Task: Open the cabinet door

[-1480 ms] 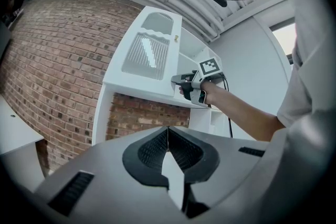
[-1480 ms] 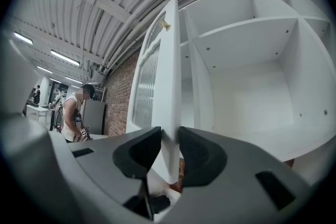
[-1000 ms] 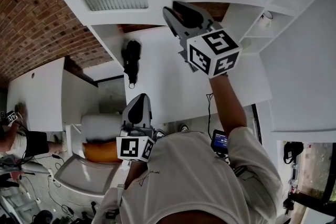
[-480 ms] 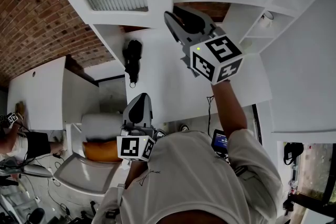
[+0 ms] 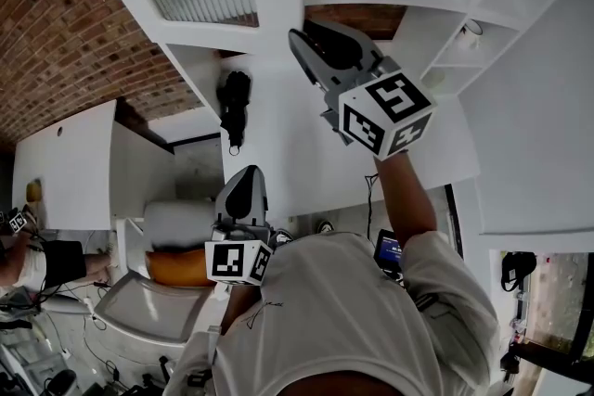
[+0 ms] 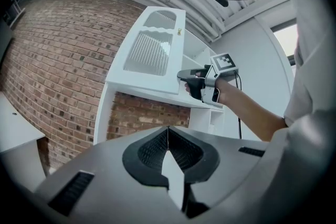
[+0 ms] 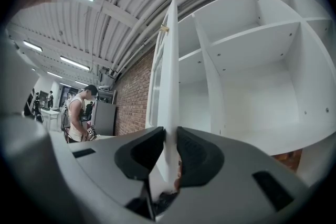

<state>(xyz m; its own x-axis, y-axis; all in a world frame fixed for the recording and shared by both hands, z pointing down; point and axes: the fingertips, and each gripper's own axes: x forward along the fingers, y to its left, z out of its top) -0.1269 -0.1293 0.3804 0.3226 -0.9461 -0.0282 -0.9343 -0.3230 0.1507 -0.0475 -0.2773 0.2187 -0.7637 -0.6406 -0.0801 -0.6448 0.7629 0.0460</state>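
Brick wall (image 5: 56, 14) behind white cabinet (image 7: 252, 39). Pinching ajar door (image 7: 169, 60) by its edge in right gripper (image 7: 169, 139), jaws just closing tighter, likely to swing it wider. Left gripper (image 6: 168, 136) pressed together, empty, parked low, clear of swing.

Barred straight ahead by the cabinet door (image 7: 168, 71), swung out and seen edge-on. Open to the right of it, far into the white shelves (image 7: 257, 76), between their upright dividers. Open to the left as well, up to the brick wall (image 7: 134, 97). Bounded below by the white desk (image 5: 288, 158), with a black object (image 5: 232, 107) near its left edge.
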